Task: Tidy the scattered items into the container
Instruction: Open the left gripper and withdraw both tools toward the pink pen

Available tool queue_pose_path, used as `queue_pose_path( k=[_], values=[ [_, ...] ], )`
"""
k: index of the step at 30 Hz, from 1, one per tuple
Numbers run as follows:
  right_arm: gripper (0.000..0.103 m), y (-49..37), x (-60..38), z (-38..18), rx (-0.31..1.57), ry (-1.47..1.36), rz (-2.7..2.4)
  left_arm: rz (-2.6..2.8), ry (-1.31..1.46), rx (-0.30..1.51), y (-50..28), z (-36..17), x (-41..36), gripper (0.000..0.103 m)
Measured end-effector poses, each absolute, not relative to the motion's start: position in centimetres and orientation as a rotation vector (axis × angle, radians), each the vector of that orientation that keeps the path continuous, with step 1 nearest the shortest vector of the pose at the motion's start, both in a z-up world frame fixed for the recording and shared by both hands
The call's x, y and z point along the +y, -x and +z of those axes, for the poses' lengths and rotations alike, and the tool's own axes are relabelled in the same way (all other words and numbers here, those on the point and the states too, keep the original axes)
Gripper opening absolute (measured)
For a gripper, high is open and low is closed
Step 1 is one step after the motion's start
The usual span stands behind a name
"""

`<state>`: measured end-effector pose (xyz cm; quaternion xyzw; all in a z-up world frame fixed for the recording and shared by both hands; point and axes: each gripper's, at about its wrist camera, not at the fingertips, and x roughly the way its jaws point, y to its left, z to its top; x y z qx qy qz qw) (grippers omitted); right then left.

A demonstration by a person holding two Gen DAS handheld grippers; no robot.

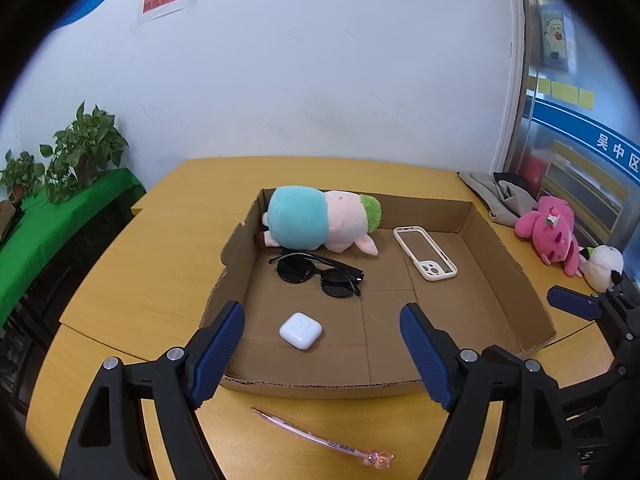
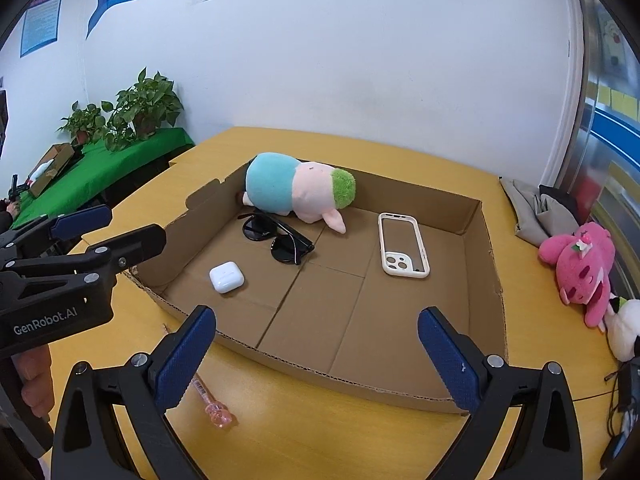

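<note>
Pink pen [image 1: 320, 438] lies outside the cardboard box [image 1: 320, 386], its charm end pointing away from it. We hold the left gripper [image 1: 322, 352] and right gripper [image 2: 316, 354] with fingers spread.

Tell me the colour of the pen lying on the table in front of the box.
The pen is translucent pink with a pink ornament on its end, clearest in the left wrist view.

Off to my left I see potted plants [image 2: 140, 110] on green cloth [image 2: 100, 168]; right, grey cloth [image 1: 500, 196].

Both grippers, left [image 1: 322, 320] and right [image 2: 316, 326], had black frames, ribbed blue pads and silver screws; one body read "GenRobot.AI" in white.
</note>
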<state>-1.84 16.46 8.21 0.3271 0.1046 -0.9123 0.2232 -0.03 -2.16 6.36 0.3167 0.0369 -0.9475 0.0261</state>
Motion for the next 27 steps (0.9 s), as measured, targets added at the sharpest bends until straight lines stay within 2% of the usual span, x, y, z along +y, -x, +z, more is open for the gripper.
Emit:
queue_pose_path(
  k=[17,22,27],
  values=[
    [0.103,1.5,15.9,6.7,0.324,-0.942,-2.465,-2.867,-1.107,0.205,-0.8,3.1,-3.6,0.08],
    [0.103,0.9,14.9,3.2,0.353,-1.028,-2.297,-2.733,-1.256,0.259,-0.6,-0.4,-5.2,0.079],
    [0.103,-0.7,11.6,-2.5,0.488,-1.107,-2.104,-2.658,-1.411,0.378,-0.1,-3.6,-6.8,0.078]
  ],
)
